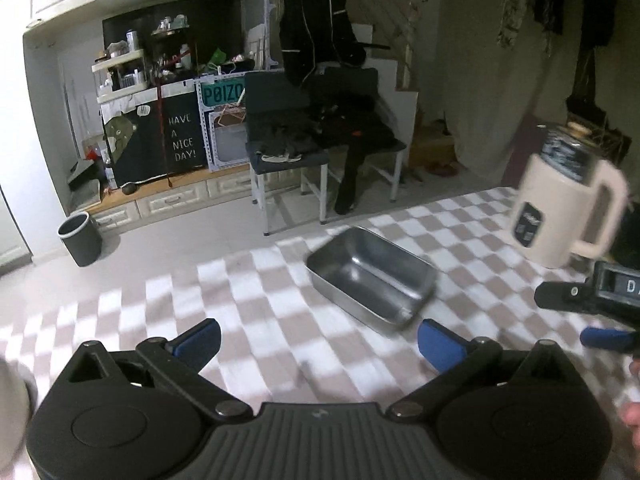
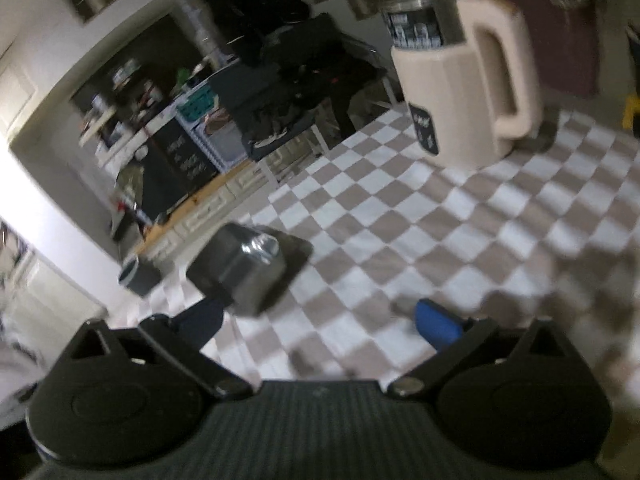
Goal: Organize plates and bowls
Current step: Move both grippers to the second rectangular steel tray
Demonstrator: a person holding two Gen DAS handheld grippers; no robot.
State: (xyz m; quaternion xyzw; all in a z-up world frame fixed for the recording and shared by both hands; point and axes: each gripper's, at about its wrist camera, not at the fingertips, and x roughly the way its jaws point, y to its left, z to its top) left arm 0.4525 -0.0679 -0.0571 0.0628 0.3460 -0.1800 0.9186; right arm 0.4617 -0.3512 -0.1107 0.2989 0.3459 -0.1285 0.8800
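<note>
Both grippers hang with jaws spread wide and nothing between them: the left gripper and the right gripper. Just beyond the left one, a metal tray sits on the checkered table. A cream kettle stands farther right.

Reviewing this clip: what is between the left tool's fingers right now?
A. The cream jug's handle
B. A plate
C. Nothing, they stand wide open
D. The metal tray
C: the left tool is spread wide above the checkered cloth, short of the metal tray.
</note>
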